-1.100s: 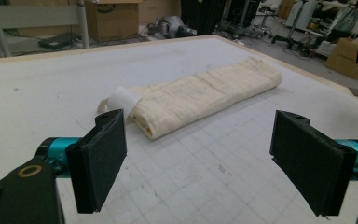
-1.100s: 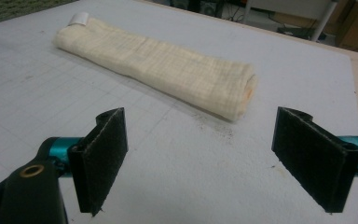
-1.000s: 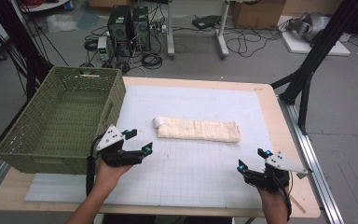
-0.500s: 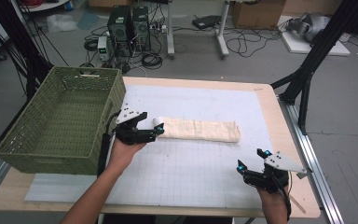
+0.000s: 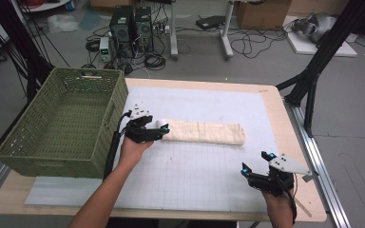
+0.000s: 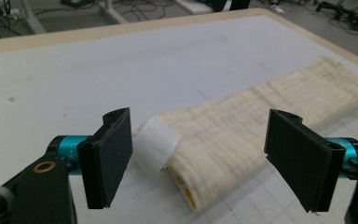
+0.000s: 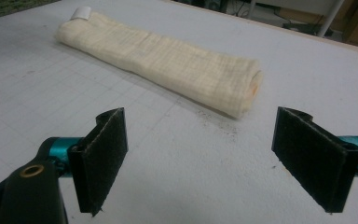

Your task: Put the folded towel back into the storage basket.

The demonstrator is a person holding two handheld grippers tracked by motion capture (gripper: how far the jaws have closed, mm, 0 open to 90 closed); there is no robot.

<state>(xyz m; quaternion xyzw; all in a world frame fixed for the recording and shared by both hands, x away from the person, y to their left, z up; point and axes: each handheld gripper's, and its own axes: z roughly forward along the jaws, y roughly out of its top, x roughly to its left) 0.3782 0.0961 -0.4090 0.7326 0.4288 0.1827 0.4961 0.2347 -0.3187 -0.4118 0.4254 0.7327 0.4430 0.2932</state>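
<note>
On the counter there is 1 rolled cream towel, bearing 1 white tag at its end. There is 1 green woven basket at the counter's left edge, and 1 pale gridded mat covers the top. There are 2 grippers: 1 left gripper and 1 right gripper, each with 2 black jaws and each held by 1 hand. On the floor behind stand 2 dark computer towers and 1 cardboard box.

Even, soft overhead light; faint shadows, slightly grainy, no glare.
</note>
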